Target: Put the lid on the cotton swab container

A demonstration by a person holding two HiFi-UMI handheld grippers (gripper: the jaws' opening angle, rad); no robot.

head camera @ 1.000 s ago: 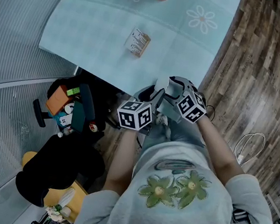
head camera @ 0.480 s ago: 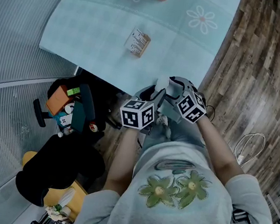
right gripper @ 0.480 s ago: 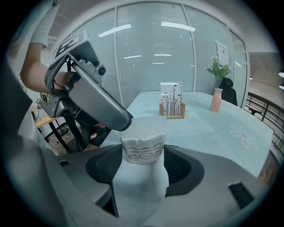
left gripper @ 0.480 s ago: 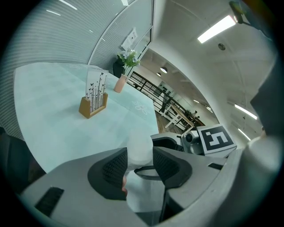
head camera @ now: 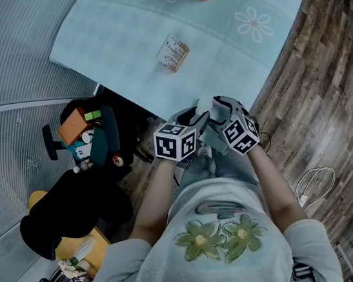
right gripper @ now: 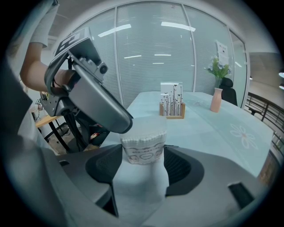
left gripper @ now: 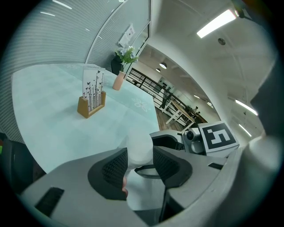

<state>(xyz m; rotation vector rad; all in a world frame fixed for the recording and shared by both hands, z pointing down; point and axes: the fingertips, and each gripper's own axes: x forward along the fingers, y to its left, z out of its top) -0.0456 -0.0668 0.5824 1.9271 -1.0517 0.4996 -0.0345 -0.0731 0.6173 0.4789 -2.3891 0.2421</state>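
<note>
Step in hand: capping. Both claws are held in the air at the person's chest, off the near edge of the bench (head camera: 125,39).

The right claw (right gripper: 142,165) stands wide, its pads closed on the body of the cotton swab container (right gripper: 143,150), swab tips showing at the top. The left claw (left gripper: 140,163) is about half open and grips the pale lid (left gripper: 140,147), which sits directly over the container's mouth.

Judgement: the lid looks placed but not yet pressed home. The next move calls for a straight push down with the right claw steady.

Against a second ago, the left claw's marker cube (head camera: 175,142) has edged slightly toward the right claw. The card holder (head camera: 174,53) on the bench has not moved.
</note>
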